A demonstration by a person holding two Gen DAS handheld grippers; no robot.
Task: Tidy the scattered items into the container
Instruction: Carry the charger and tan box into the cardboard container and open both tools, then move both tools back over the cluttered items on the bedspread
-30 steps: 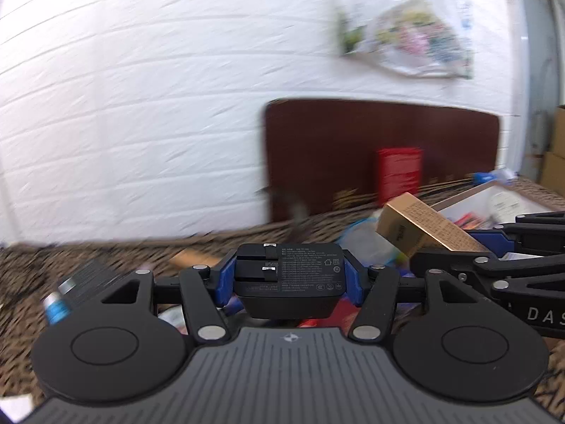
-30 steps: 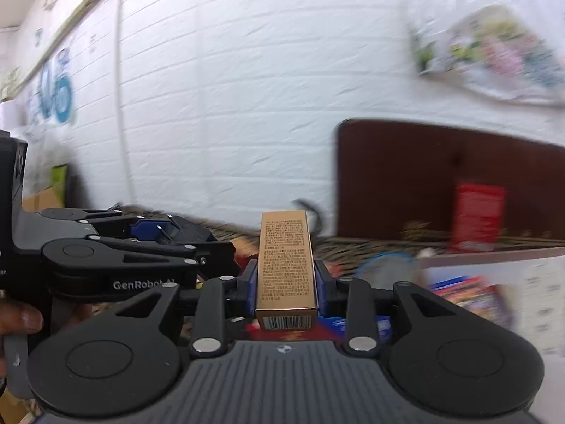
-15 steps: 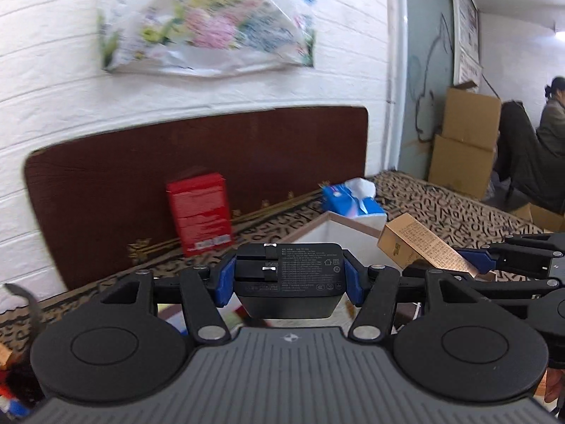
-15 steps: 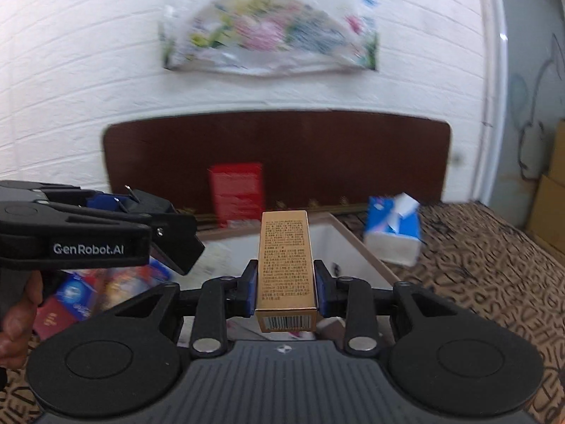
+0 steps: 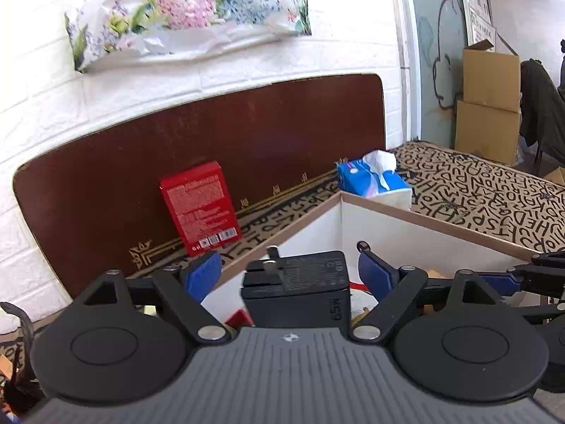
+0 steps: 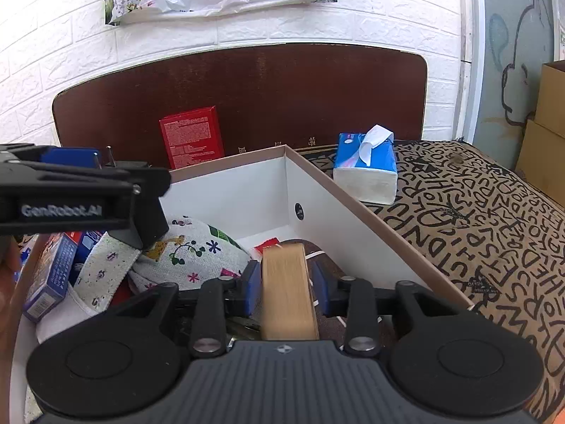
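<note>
In the left wrist view my left gripper [image 5: 289, 274] is open, its blue pads spread wide. The black charger [image 5: 298, 291] sits loose between them, tilted, over the white box [image 5: 406, 226]. In the right wrist view my right gripper [image 6: 285, 282] is over the white box [image 6: 339, 194]. Its pads stand slightly off the gold carton [image 6: 287, 296], which tips forward and is blurred. The left gripper [image 6: 81, 187] shows at the left above the box. Inside the box lie a floral cloth pouch [image 6: 176, 251], a blue pack [image 6: 49, 268] and a red card [image 6: 266, 243].
A red box [image 6: 192, 137] leans on the dark brown headboard [image 6: 247, 95] behind the container. A blue tissue pack [image 6: 365, 166] lies on the letter-patterned cover [image 6: 476, 219] to the right. Cardboard boxes [image 5: 489, 102] stand far right.
Both grippers swung right to above the white box. The left jaws opened and freed the charger. The right jaws loosened and the gold carton tipped forward from upright.
</note>
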